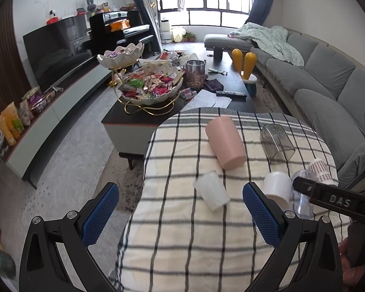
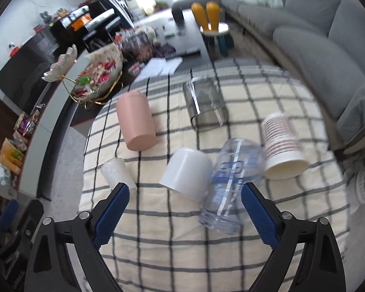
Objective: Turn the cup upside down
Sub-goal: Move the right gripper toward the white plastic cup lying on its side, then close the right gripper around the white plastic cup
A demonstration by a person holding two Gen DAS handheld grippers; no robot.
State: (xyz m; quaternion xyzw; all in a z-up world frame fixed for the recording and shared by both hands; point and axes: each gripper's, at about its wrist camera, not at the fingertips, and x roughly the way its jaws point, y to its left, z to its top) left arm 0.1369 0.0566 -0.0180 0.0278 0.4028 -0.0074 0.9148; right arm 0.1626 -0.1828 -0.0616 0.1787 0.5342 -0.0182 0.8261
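Observation:
Several cups rest mouth-down on a checked cloth (image 1: 182, 231) over a round table: a pink cup (image 1: 225, 142) (image 2: 136, 120), a small translucent white cup (image 1: 211, 191) (image 2: 118, 171), a white cup (image 1: 277, 188) (image 2: 187, 175), a clear square cup (image 1: 276, 143) (image 2: 205, 101), a clear printed cup (image 2: 231, 189) and a striped paper cup (image 2: 283, 146). My left gripper (image 1: 180, 214) is open and empty, just short of the small white cup. My right gripper (image 2: 185, 213) is open and empty, its jaws either side of the white and clear printed cups.
A dark coffee table (image 1: 138, 119) with a tiered candy bowl (image 1: 150, 87), jar and papers stands beyond the table. A grey sofa (image 1: 328, 77) runs along the right. A TV (image 1: 58, 48) and a low cabinet are on the left. The right gripper's body (image 1: 338, 200) shows at the left view's right edge.

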